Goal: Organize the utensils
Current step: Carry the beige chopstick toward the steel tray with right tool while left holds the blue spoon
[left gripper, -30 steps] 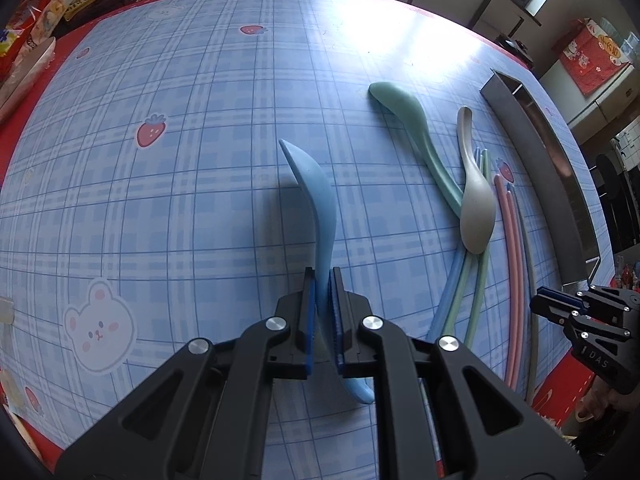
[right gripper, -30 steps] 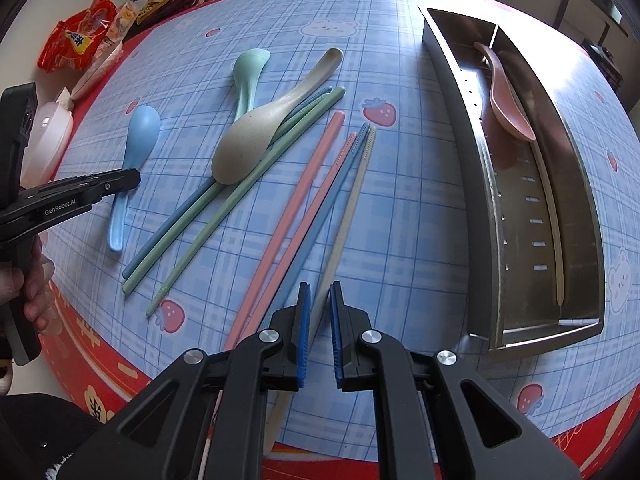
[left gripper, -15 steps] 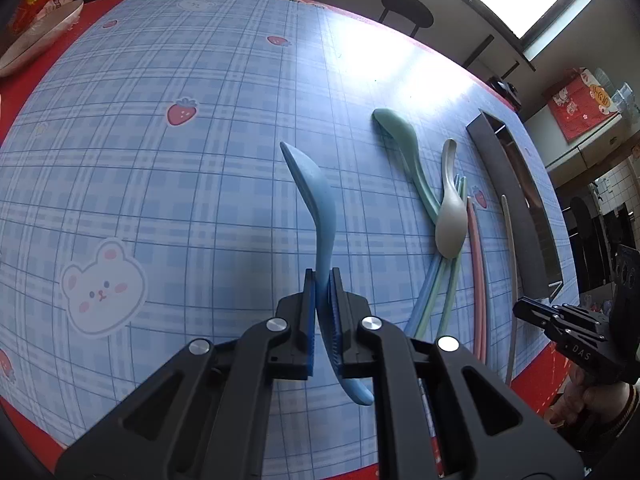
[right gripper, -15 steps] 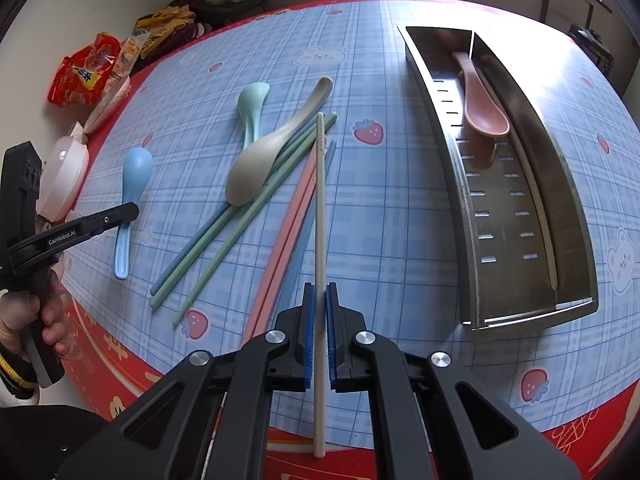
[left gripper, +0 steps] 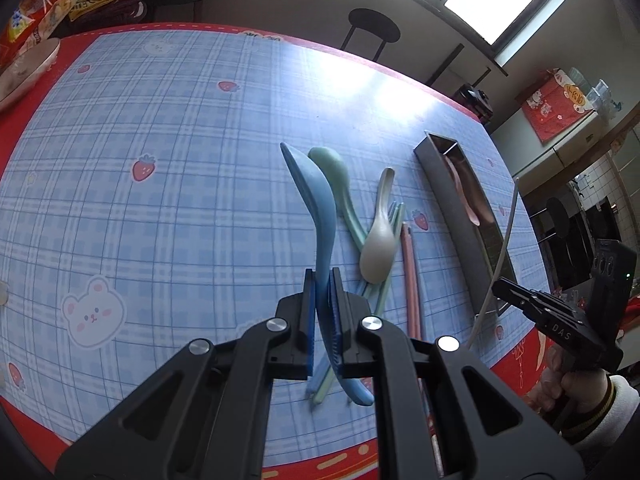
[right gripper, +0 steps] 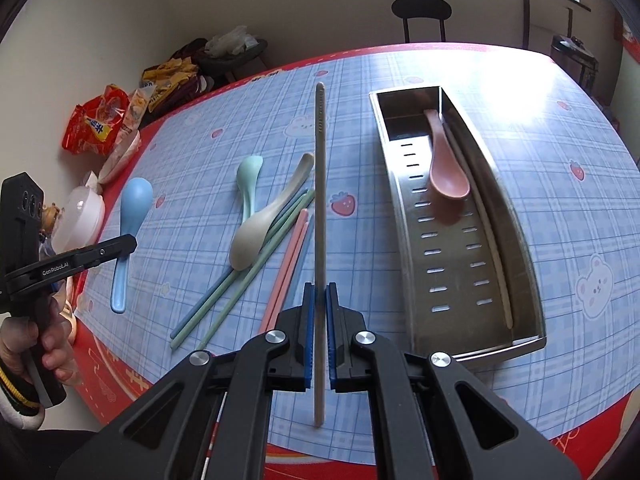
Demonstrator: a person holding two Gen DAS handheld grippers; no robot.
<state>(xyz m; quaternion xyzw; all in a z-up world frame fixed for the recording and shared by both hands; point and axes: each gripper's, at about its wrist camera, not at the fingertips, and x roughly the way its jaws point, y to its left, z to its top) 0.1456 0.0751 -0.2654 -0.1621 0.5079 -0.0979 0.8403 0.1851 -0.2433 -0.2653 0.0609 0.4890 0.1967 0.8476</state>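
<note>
Lift-off is confirmed on both sides; the blue spoon (left gripper: pixel 320 216) is clamped by the left gripper (left gripper: pixel 323 312), the beige chopstick (right gripper: pixel 319 216) by the right gripper (right gripper: pixel 319 332), both raised off the table since a second ago; delivery to the steel tray (right gripper: pixel 516 240) is judged next.

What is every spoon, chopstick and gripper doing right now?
Left gripper: shut on blue spoon, lifted.
Right gripper: shut on beige chopstick, lifted.
Pink spoon: lying in metal tray.
Green spoon, beige spoon, pink chopsticks: lying on table.
</note>
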